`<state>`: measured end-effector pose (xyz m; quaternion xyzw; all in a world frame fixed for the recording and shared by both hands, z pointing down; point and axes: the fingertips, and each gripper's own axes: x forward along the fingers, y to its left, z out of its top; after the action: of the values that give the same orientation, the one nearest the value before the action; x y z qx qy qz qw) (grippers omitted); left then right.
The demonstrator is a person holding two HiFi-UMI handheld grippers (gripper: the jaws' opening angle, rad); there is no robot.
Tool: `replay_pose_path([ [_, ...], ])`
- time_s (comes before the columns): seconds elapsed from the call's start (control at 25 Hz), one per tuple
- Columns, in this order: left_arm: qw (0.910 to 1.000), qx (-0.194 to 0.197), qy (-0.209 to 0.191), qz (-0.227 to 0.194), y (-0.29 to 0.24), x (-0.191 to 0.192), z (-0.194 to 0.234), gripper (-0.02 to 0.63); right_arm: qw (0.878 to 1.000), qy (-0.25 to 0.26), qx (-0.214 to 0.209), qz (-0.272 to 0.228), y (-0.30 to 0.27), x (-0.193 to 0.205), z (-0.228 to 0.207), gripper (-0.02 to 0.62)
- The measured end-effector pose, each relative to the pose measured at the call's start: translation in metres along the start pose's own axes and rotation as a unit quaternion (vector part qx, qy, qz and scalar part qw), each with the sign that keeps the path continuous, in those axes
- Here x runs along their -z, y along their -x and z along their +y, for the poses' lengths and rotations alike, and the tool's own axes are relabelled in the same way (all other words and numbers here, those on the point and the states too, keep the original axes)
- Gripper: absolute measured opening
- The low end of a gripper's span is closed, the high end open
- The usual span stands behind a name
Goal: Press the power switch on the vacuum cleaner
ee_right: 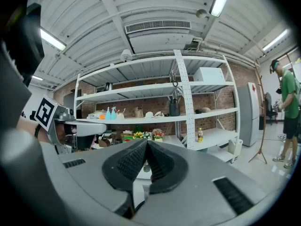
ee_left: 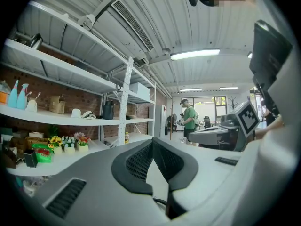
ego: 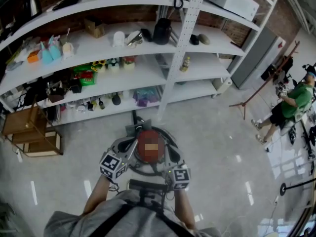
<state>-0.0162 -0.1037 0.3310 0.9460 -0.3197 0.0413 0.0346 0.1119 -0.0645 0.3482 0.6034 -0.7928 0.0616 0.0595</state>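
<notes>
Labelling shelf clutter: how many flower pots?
3, side by side on one white shelf tier: left small white flower pot, middle pot, right pot. Others may be hidden.

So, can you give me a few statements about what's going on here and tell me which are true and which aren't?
1. The left gripper and the right gripper are both closed with nothing between their jaws. True.
2. The person in the green top stands right against the shelving. False: they stand well off to the right, on open floor.
3. Small flower pots sit on a shelf. True.
4. The dark jug stands on the floor. False: it is on an upper shelf.
5. The right gripper is pressing a switch. False: it is held in the air facing the shelving and touches nothing.
</notes>
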Motion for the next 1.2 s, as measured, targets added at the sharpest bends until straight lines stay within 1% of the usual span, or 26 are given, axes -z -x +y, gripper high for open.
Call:
replay_pose_path([
  [0.28, 1.0, -0.003, 0.002, -0.002, 0.001, -0.001, 0.002, 0.008, 1.0, -0.015, -0.005, 0.0, -0.002, 0.002, 0.003, 0.011],
  [0.44, 1.0, -0.004, 0.002, -0.002, 0.001, -0.002, 0.005, 0.007, 1.0, -0.004, -0.009, 0.002, -0.004, -0.002, 0.005, 0.011],
  [0.6, 1.0, -0.004, 0.003, -0.003, -0.002, -0.002, 0.005, 0.008, 1.0, 0.006, -0.007, 0.011, -0.004, 0.005, 0.001, 0.011],
  [0.76, 1.0, -0.002, 0.002, -0.004, -0.004, -0.002, 0.006, 0.006, 1.0, -0.006, -0.009, 0.005, -0.007, 0.003, 0.002, 0.011],
  [1.0, 1.0, -0.004, 0.001, -0.002, -0.008, 0.0, 0.007, 0.007, 1.0, 0.006, -0.004, 0.009, -0.008, 0.008, -0.004, 0.011],
  [1.2, 1.0, -0.003, 0.002, -0.001, -0.01, -0.001, 0.01, 0.006, 1.0, -0.001, -0.004, 0.011, -0.01, 0.003, -0.002, 0.011],
])
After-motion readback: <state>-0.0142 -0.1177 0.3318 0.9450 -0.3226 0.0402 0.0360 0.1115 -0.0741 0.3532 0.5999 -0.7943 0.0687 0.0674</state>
